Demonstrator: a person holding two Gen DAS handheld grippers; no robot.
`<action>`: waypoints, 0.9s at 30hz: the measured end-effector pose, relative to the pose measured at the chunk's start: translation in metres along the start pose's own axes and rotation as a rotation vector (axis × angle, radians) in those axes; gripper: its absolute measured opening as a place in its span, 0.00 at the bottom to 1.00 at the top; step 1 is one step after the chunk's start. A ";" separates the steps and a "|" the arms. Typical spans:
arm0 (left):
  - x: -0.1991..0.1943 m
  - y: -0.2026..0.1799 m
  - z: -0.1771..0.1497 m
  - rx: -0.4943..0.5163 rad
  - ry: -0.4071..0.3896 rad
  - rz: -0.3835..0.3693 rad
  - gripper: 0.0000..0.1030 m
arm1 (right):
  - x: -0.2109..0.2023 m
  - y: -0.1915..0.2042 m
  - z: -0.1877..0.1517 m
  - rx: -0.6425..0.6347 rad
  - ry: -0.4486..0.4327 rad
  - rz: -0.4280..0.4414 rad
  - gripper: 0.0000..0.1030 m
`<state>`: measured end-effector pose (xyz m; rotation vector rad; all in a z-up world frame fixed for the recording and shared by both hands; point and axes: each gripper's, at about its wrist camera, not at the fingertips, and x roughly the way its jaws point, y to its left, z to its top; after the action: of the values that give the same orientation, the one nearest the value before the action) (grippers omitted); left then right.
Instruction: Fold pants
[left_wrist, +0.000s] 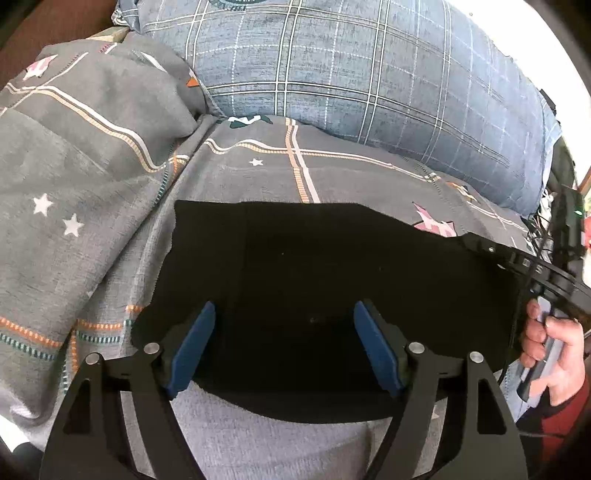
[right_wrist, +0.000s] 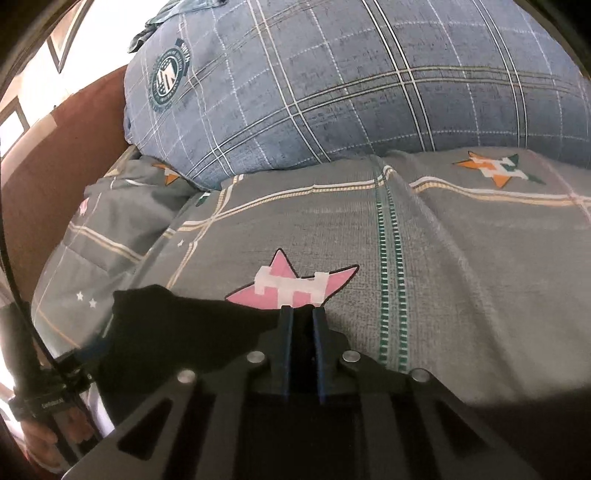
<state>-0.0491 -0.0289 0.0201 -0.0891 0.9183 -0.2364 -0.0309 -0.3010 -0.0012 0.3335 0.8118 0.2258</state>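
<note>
- Left wrist view: the black pants (left_wrist: 325, 280) lie flat on the bed (left_wrist: 110, 229), folded into a broad dark slab whose long axis runs left to right across the view; the far edge is fairly straight, the left edge a little ragged.
- The fabric is uniformly black and its details are too dark to make out; I cannot tell which end is the waist.
- The left gripper (left_wrist: 284, 347) hangs over the near part of the pants with its blue pads (left_wrist: 192, 350) spread wide, holding nothing.
- At the right edge a hand (left_wrist: 550, 354) holds the handle of the right gripper (left_wrist: 476, 242), whose tip sits at the far right corner of the pants.
- A blue plaid pillow (left_wrist: 369, 74) lies beyond, on the grey star-patterned bedcover.
- Right wrist view: the right gripper (right_wrist: 303, 314) has its pads close together, pinching black cloth at the edge of the pants (right_wrist: 177, 328), which stretch off to the left.
- A pink star print (right_wrist: 291, 284) sits just past the fingertips; the pillow (right_wrist: 351, 81) fills the background.
</note>
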 end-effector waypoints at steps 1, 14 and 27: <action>-0.003 -0.001 0.001 0.001 -0.005 0.004 0.75 | -0.009 0.003 0.000 -0.016 -0.015 0.000 0.14; -0.022 -0.055 0.014 0.091 -0.053 -0.052 0.80 | -0.108 -0.024 -0.038 -0.018 -0.112 -0.075 0.32; 0.017 -0.166 0.018 0.248 0.048 -0.257 0.80 | -0.209 -0.140 -0.103 0.235 -0.180 -0.343 0.47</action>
<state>-0.0522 -0.1942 0.0470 0.0282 0.9178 -0.5910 -0.2373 -0.4769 0.0208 0.4224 0.7056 -0.2203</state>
